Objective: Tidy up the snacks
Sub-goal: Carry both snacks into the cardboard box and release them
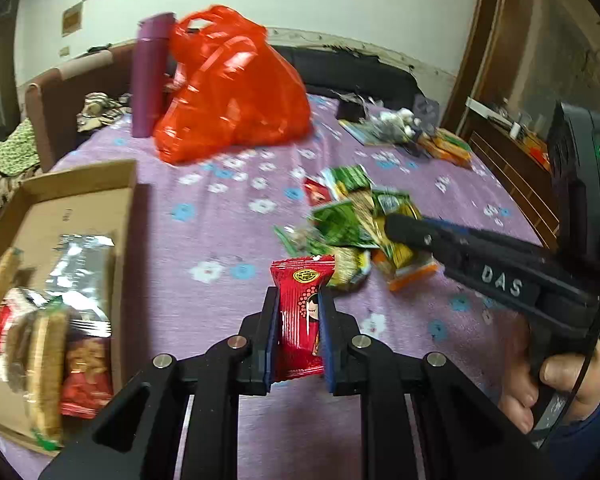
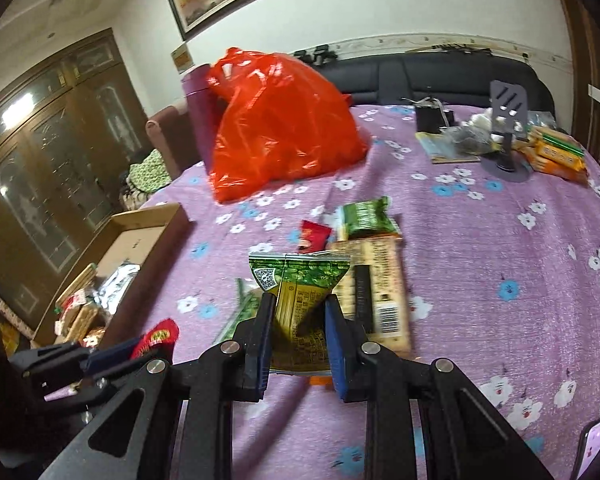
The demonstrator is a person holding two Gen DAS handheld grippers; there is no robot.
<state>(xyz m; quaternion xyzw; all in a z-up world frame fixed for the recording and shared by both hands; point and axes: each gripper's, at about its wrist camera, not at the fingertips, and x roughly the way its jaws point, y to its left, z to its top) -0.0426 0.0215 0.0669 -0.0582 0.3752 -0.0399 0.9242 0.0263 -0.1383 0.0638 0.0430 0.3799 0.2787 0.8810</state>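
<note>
My left gripper (image 1: pixel 298 300) is shut on a red snack packet (image 1: pixel 302 312) with a cartoon face, held above the purple floral cloth. My right gripper (image 2: pixel 298 306) is shut on a green and yellow snack packet (image 2: pixel 298 296). In the left wrist view the right gripper (image 1: pixel 396 228) reaches into the pile of green and yellow packets (image 1: pixel 352 220). The cardboard box (image 1: pixel 80 208) at the left holds several snacks (image 1: pixel 48 344); it also shows in the right wrist view (image 2: pixel 140 236). The left gripper (image 2: pixel 112 354) with its red packet (image 2: pixel 158 336) shows at the lower left there.
A red plastic bag (image 1: pixel 232 88) and a purple bottle (image 1: pixel 150 76) stand at the back. A small red packet (image 2: pixel 314 236), a green packet (image 2: pixel 366 216) and a beige packet (image 2: pixel 380 280) lie on the cloth. A phone stand (image 2: pixel 506 136) and orange boxes (image 2: pixel 556 152) sit far right.
</note>
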